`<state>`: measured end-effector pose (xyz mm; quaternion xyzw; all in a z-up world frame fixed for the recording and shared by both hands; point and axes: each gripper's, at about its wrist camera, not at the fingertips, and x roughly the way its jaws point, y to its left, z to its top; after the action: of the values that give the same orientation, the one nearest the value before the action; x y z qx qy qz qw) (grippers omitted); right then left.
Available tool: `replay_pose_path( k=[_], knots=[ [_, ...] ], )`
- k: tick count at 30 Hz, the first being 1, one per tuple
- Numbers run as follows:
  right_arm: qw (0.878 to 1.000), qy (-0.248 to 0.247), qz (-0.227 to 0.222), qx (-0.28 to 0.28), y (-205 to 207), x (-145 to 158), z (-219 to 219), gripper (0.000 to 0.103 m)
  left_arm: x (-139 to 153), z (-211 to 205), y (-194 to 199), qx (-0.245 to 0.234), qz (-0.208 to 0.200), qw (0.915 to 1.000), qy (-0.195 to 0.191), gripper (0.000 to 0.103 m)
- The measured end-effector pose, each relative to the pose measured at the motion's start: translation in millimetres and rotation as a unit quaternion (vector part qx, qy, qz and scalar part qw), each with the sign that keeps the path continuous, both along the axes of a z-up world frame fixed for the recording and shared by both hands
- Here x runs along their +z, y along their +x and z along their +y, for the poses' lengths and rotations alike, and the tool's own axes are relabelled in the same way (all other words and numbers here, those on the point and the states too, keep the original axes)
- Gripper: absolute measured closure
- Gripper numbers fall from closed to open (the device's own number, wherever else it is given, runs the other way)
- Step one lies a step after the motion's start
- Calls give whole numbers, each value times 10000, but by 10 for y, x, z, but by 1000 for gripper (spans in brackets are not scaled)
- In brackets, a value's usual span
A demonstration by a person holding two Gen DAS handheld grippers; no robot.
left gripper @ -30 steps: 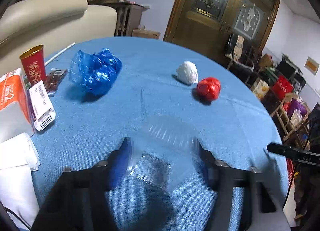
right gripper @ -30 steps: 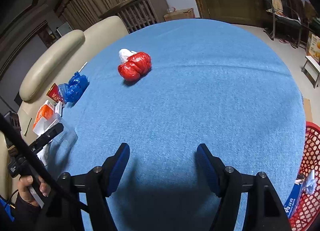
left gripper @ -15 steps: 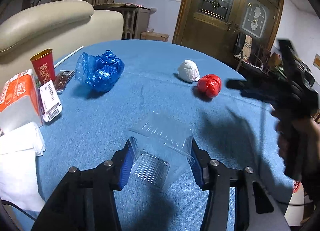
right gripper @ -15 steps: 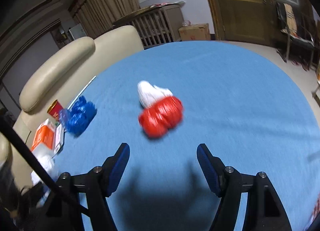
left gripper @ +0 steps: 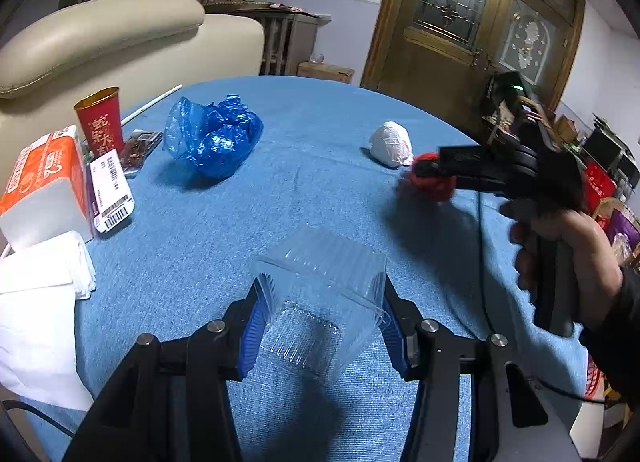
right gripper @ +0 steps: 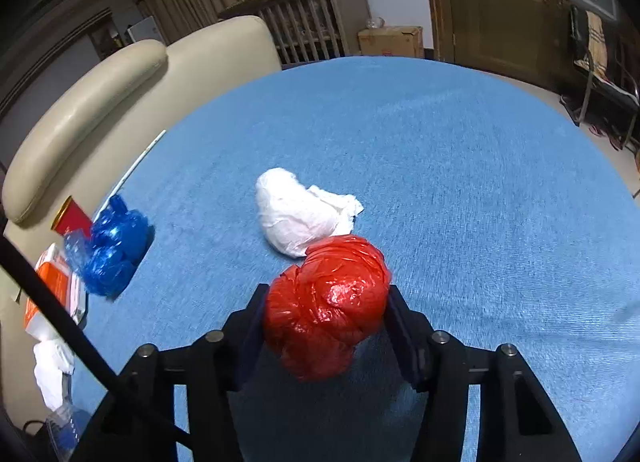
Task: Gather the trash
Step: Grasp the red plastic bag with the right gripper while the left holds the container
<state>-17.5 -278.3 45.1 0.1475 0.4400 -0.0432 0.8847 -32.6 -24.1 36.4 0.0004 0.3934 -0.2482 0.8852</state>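
From the left wrist, the left gripper [left gripper: 320, 318] had its fingers [left gripper: 254, 326] clenched on a clear box [left gripper: 320, 294] at the near edge of the worktop [left gripper: 312, 166]. A blue bag [left gripper: 214, 142] lay toward the left edge, beside a red cup [left gripper: 100, 120] and a tissue pack [left gripper: 44, 178]. A white wad [left gripper: 390, 143] sat toward the far right, and the right gripper [left gripper: 424, 170] reached onto a red bag [left gripper: 434, 186] just beside it.

From the right wrist, the fingers [right gripper: 404, 336] bracketed the red bag [right gripper: 326, 308] and touched it on both sides; whether they had clamped firmly could not be told. The white wad [right gripper: 300, 218] touched its far side.

The step in hand looked like the grasp of the red bag. Next, both pieces would need lifting clear and carrying off to a bin, without dragging the wad along.
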Motion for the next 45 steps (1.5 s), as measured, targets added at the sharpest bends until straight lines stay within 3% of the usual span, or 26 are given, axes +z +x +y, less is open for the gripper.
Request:
replay_pose_path(
  k=[7, 20, 33, 45],
  knots=[
    [9999, -104, -98, 34, -430, 59, 35, 45, 18, -17, -28, 309, 85, 9994, 105, 50],
    [9991, 253, -303, -119, -1429, 181, -28, 44, 129, -72, -214, 449, 44, 9986, 287, 50],
    [9970, 431, -513, -392, -2124, 327, -155, 44, 245, -258, -366, 273, -67, 9990, 337, 50],
    [9915, 439, -544, -1100, -2639, 321, -643, 44, 303, -679, -530, -248, -138, 9990, 353, 50]
  ],
)
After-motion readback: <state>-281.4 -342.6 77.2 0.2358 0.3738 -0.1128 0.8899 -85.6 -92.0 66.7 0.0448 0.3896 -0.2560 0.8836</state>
